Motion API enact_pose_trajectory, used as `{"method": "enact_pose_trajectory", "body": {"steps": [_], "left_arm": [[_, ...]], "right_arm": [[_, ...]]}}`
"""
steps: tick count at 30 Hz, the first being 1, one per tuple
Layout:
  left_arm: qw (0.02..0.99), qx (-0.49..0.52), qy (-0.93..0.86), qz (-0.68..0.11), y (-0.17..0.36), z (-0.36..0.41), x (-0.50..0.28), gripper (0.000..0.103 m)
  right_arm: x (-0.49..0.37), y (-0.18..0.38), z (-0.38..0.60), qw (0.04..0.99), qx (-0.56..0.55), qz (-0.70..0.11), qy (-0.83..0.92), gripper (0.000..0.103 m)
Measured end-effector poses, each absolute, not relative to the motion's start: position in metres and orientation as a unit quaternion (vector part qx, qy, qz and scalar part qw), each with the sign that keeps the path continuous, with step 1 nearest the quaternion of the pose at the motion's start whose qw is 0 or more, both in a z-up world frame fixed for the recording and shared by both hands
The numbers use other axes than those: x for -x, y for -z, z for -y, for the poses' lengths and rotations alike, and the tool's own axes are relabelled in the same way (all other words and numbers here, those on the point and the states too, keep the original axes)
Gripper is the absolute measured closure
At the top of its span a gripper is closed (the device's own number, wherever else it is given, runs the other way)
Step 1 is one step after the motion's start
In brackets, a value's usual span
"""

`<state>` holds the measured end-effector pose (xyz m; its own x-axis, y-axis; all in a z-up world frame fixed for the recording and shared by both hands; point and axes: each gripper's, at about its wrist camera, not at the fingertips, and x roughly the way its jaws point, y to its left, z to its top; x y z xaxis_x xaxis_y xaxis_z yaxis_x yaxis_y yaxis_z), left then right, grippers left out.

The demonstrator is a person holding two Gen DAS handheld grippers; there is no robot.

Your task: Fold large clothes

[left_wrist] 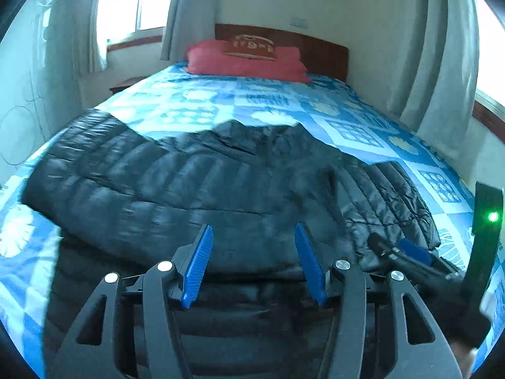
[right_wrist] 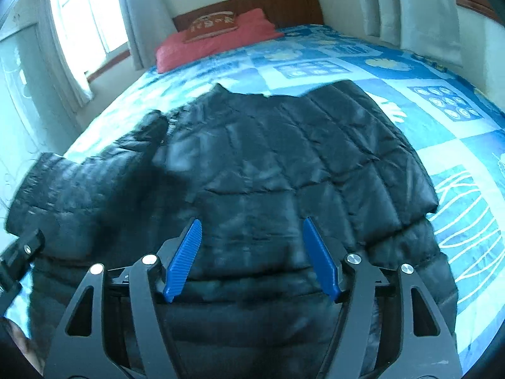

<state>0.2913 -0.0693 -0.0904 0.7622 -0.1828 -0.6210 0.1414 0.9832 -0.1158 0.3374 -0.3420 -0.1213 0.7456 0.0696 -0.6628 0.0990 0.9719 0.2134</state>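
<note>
A black quilted puffer jacket [left_wrist: 195,177] lies spread across the near part of the bed, collar toward the headboard. In the right wrist view the jacket [right_wrist: 284,158] fills the middle, with one sleeve folded in over the body at the left. My left gripper [left_wrist: 254,237] hovers over the jacket's near edge, open, with nothing between its blue pads [left_wrist: 199,265]. My right gripper [right_wrist: 251,230] is open too, above the jacket's lower body, blue pads [right_wrist: 184,259] apart and empty. The right gripper [left_wrist: 407,252] shows at the left view's lower right, and the left gripper's edge [right_wrist: 22,252] at the right view's lower left.
The bed carries a blue and white patterned cover [left_wrist: 284,107] with a red pillow [left_wrist: 246,61] by the wooden headboard [left_wrist: 325,53]. Grey curtains [left_wrist: 442,63] and bright windows flank the bed. A nightstand [left_wrist: 126,83] stands at the far left.
</note>
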Motion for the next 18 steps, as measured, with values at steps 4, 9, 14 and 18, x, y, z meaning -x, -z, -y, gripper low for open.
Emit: {"method": "enact_pose_trajectory", "body": {"steps": [4,9,14,18], "left_arm": [[0.942,0.037,0.06,-0.328,0.088,0.036,-0.288,0.049],[0.943,0.047,0.022,-0.33,0.091,-0.006,-0.287,0.049],[0.942,0.049,0.003,-0.332,0.091,-0.03,-0.288,0.049],[0.947,0.058,-0.009,-0.317,0.083,-0.049,-0.287,0.049]], "right_arm": [[-0.347,0.107,0.308,0.93,-0.1,-0.355,-0.011,0.037],[-0.377,0.125,0.277,0.914,-0.092,-0.395,-0.022,0.037],[-0.383,0.128,0.261,0.912,-0.066,-0.404,-0.032,0.079],[-0.371,0.102,0.286,0.93,-0.067,-0.361,-0.009,0.084]]}}
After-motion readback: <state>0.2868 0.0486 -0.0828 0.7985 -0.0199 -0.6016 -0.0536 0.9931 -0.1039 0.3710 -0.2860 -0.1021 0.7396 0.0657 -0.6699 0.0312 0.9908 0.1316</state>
